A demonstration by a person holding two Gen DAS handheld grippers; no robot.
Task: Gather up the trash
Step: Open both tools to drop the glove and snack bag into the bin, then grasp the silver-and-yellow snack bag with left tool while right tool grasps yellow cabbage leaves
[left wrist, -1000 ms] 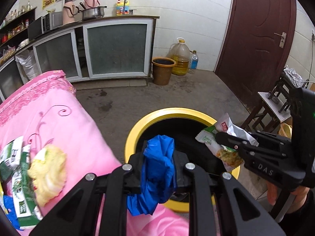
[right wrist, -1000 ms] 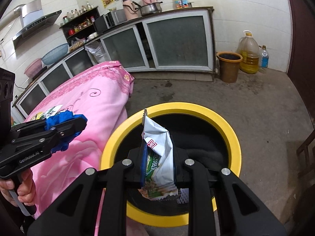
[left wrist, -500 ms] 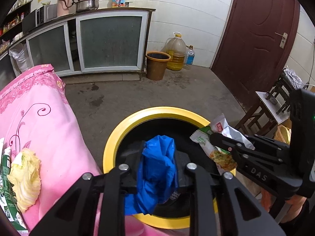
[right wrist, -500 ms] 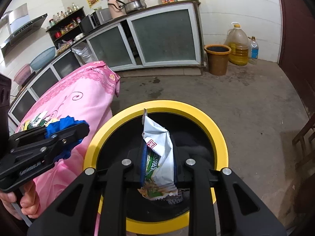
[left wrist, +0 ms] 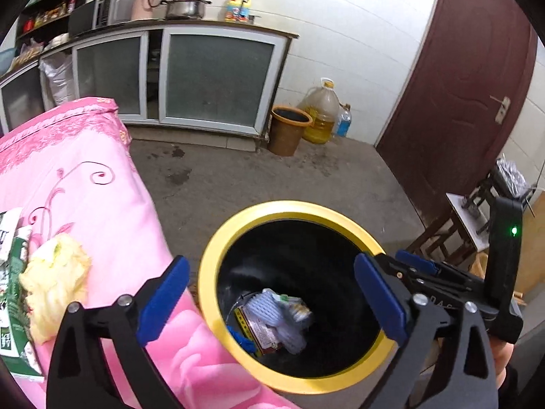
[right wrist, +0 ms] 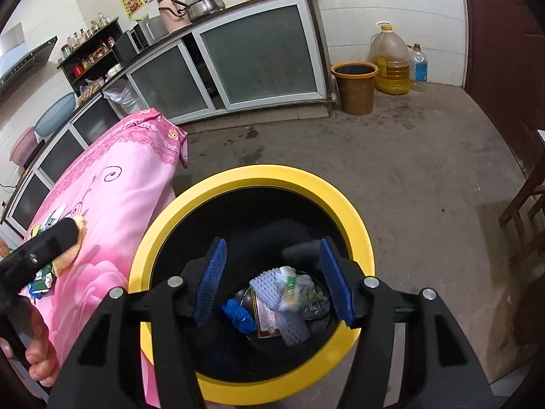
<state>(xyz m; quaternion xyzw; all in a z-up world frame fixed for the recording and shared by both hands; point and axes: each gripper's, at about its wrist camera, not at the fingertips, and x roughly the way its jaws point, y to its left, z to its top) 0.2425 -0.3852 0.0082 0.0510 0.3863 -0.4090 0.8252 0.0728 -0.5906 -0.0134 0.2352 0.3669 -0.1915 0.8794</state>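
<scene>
On the pink cloth at left: a yellow wad and green packets, still uncollected. Left gripper over the bin, jaws opening wide, nothing between. Right gripper over the bin too, jaws opening, empty. Blue wad and wrappers lie at the bin bottom.

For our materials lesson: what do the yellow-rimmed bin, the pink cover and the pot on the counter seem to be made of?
Yellow-rimmed bin: probably plastic; smooth, evenly coloured matte rim, black inside.
Pink cover: woven fabric, slightly glossy; it folds, drapes and carries a printed floral pattern.
Pot: looks like metal, likely steel; silvery with bright reflections.
</scene>
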